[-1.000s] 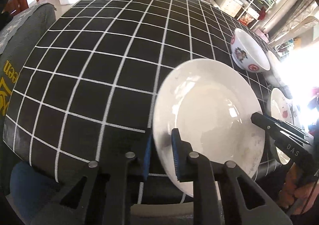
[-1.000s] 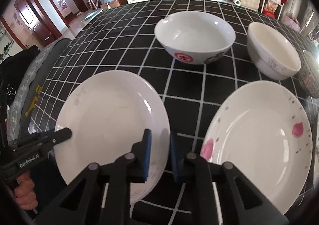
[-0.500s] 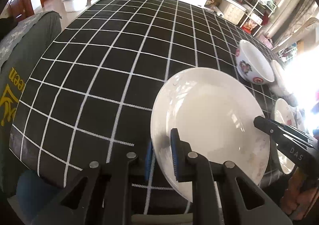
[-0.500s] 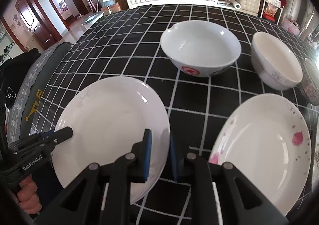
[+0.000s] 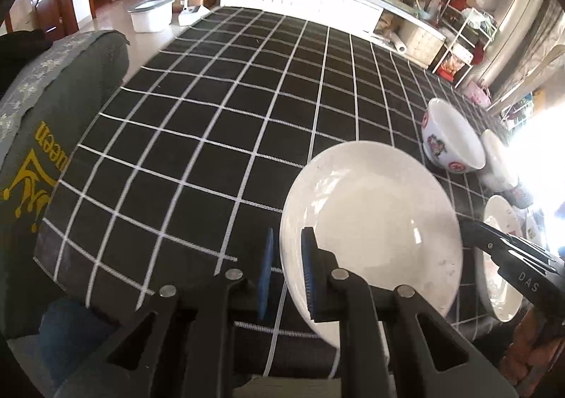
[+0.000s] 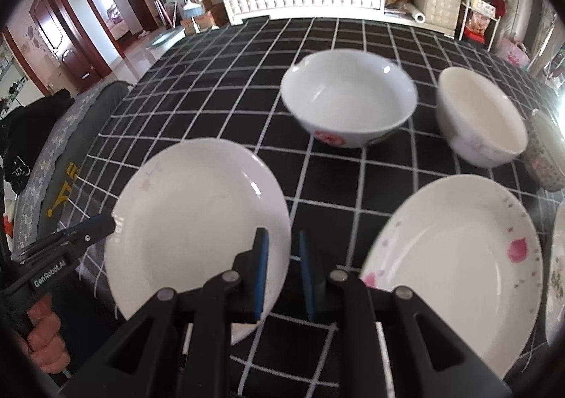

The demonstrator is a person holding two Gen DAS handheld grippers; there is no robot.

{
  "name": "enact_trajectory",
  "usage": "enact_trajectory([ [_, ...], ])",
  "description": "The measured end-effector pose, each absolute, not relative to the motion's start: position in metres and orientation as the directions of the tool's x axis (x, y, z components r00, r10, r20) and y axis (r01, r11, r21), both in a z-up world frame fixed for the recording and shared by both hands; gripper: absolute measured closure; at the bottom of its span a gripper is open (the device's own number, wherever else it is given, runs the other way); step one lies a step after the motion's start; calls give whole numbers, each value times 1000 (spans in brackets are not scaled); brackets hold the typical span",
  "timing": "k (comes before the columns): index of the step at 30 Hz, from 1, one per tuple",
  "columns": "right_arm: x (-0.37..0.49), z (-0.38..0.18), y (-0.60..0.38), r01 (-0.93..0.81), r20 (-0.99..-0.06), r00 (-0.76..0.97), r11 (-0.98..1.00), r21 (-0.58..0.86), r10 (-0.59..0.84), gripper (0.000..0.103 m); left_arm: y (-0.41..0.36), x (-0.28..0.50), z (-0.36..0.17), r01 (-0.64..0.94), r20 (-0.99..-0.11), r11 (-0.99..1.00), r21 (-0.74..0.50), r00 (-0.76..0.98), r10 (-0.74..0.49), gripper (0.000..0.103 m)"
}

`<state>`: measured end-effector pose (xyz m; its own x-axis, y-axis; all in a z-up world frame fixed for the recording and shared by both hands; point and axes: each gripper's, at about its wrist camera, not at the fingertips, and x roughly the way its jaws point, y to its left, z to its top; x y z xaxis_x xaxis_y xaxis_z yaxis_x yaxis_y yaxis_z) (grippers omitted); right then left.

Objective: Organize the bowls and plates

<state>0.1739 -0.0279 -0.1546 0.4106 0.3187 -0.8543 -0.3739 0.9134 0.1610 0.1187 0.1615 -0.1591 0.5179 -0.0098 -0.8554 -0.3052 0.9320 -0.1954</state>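
Two wrist fisheyes, steeply down, close over checked tablecloth (image 5: 219,136), sharing white plate (image 6: 197,221), far right perhaps glare-washed

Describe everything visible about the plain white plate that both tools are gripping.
The plain white plate is round, shallow and glossy, like glazed ceramic, with faint marks near its rim. The left tool clamps its left edge and the right tool its right edge. It looks tilted above the checked tablecloth, beside the pink-flowered plate.

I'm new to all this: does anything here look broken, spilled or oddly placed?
Nothing broken or spilled. The one oddity: the plain white plate is pinched on opposite edges by the left gripper and the right gripper and looks raised off the checked tablecloth.
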Motion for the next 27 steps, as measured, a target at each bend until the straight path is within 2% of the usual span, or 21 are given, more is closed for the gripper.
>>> enact_trajectory([
  [6,152,-128,-54,-349,-823,454,918,188,341,81,137,96,-133,-274,-843,941,-199,538,-22,89],
  [15,120,-94,-121,-282,-771,548,940,195,324,81,57,79,-97,-121,-809,972,-200,580,-94,89],
  [23,107,-98,-173,-197,-768,573,958,209,286,81,-3,84,-92,-7,-796,974,-227,578,-181,88],
  [27,106,-103,-191,-174,-775,568,961,214,275,81,-19,89,-95,6,-801,971,-239,564,-201,83],
])
